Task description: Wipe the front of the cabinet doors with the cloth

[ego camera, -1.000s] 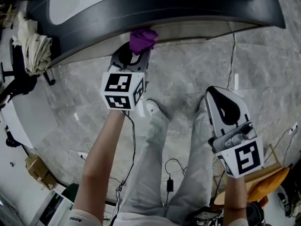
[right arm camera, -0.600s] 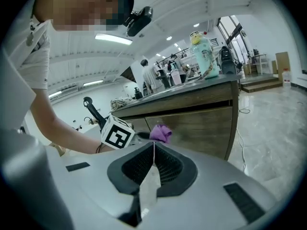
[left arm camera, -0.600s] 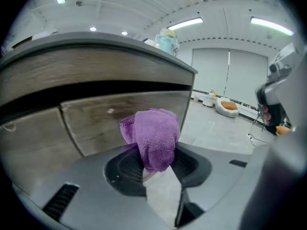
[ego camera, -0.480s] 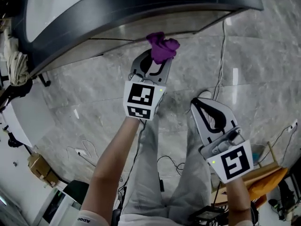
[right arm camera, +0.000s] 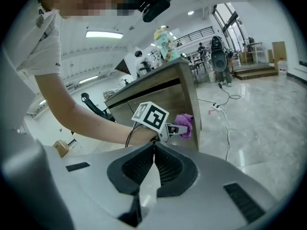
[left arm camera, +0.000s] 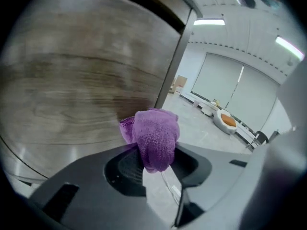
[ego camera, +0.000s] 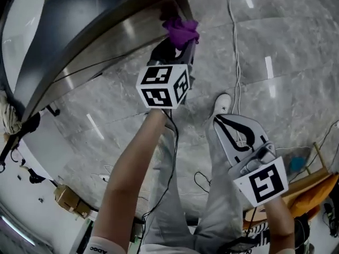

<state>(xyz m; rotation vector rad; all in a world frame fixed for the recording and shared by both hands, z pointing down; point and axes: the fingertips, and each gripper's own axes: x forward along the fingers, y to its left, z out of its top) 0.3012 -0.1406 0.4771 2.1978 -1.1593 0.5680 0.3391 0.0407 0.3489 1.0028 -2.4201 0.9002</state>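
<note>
The left claw (left arm camera: 154, 163) pinches the purple cloth (left arm camera: 154, 133), which sits at the front of the wooden cabinet door (left arm camera: 72, 80), by its end edge. The right claw (right arm camera: 154, 147), pressed together and empty, hangs well apart from that door.

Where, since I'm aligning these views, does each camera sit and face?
Head view: on the person's head, looking steeply down; shows the left forearm, legs, left gripper, right gripper.
Left gripper view: rides the left gripper, facing the cabinet door; its jaws clamp the purple cloth.
Right gripper view: rides the right gripper, facing the cabinet door; shows its shut jaws, the left forearm.
Shared: all show the purple cloth.
</note>
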